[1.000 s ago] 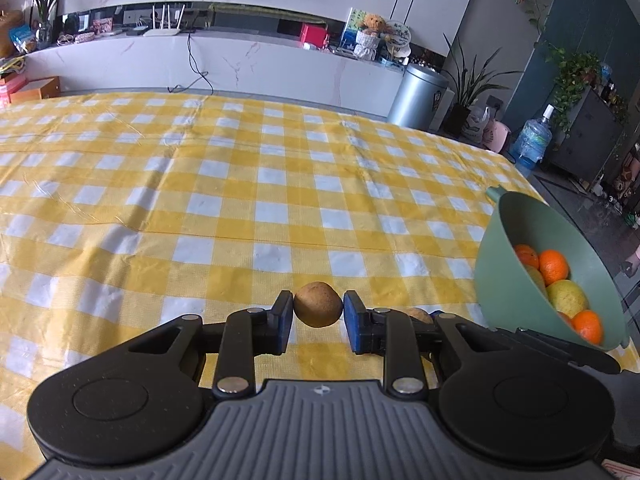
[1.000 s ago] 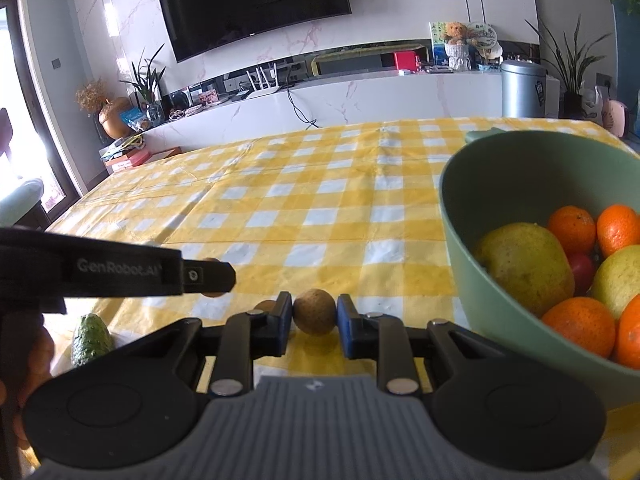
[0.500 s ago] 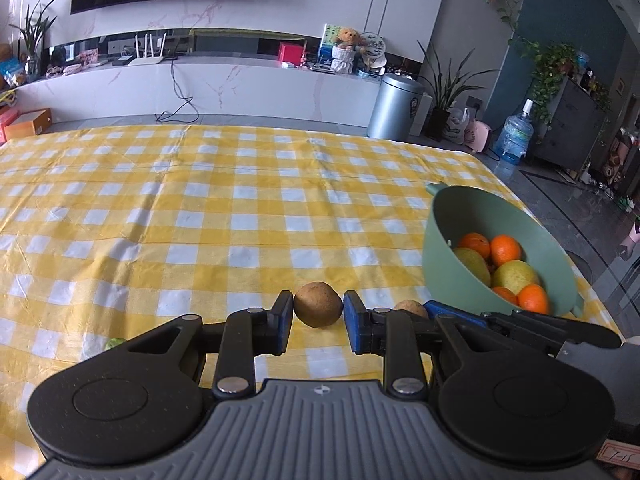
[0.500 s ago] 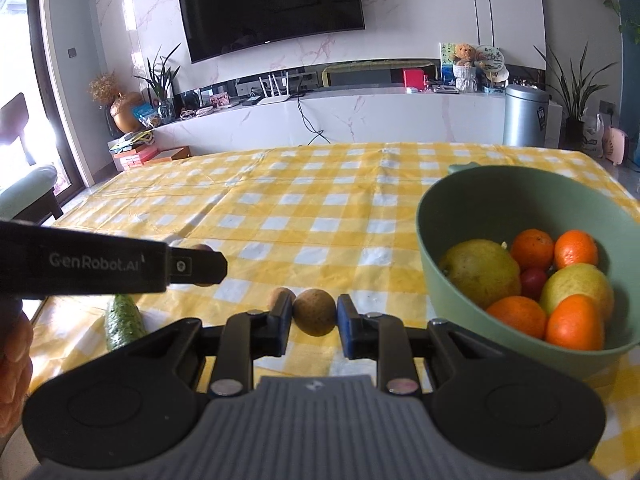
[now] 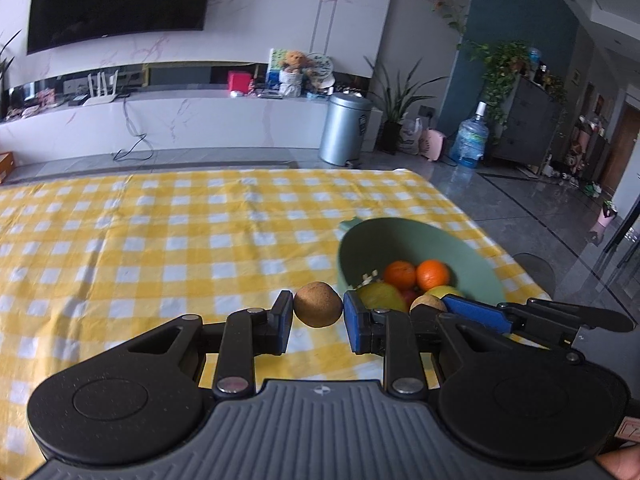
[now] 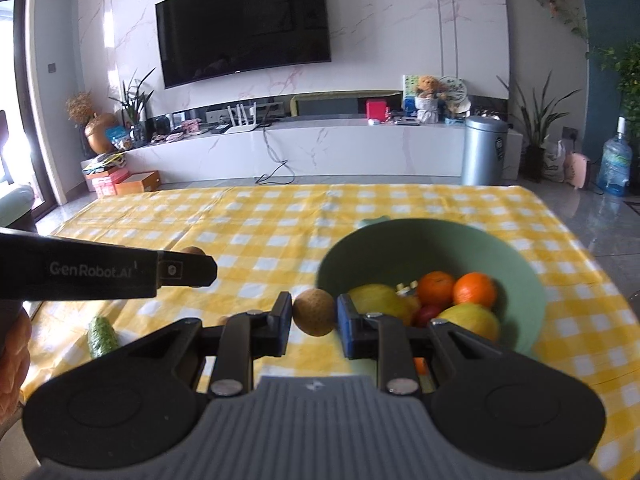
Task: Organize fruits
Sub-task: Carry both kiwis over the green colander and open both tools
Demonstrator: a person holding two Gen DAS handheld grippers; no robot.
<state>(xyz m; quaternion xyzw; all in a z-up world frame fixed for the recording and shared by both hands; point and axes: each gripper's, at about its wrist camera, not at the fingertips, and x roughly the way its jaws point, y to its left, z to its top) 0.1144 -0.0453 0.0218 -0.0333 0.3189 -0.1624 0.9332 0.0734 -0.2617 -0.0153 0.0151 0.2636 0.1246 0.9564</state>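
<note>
My left gripper [image 5: 318,310] is shut on a small brown round fruit [image 5: 318,309], held above the yellow checked tablecloth just left of the green bowl [image 5: 472,252]. My right gripper [image 6: 314,312] is shut on a second brown round fruit [image 6: 313,311], held beside the green bowl's [image 6: 520,264] left rim. The bowl holds oranges [image 6: 474,290], yellow-green fruits [image 6: 380,300] and a red one. In the left wrist view the right gripper's fruit [image 5: 428,303] and blue fingers [image 5: 476,314] show over the bowl's near rim. The left gripper's body [image 6: 100,274] crosses the right wrist view at the left.
A green bumpy vegetable [image 6: 102,336] lies on the tablecloth [image 6: 280,220] at the near left. The table's right edge [image 5: 500,248] runs close behind the bowl, with grey floor beyond. A TV wall and white sideboard stand behind the table.
Both grippers, each still holding its brown fruit, have risen and moved right toward the green bowl. The bowl now sits nearer the middle of both views.
</note>
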